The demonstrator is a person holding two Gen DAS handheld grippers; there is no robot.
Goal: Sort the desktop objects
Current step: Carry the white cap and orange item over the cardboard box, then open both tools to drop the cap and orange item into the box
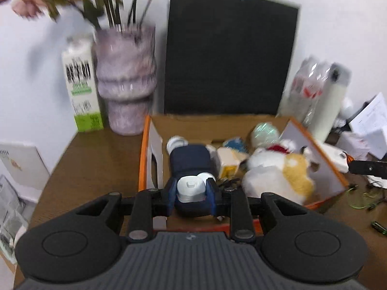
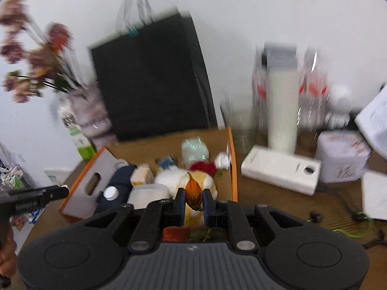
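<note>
Two handheld grippers work over an orange-edged cardboard box (image 1: 145, 159) of clutter on a brown desk (image 1: 96, 159).

Left gripper (image 1: 191, 189) is clenched on the white cap of a navy bottle (image 1: 191, 159), which lies inside the box beside a white-and-tan plush toy (image 1: 278, 176). Right gripper (image 2: 193, 199) pinches an orange bud-shaped object (image 2: 193, 193) above the plush toy. Behind the box stand a black paper bag (image 1: 229, 55) and a flower vase (image 1: 125, 79).
</note>
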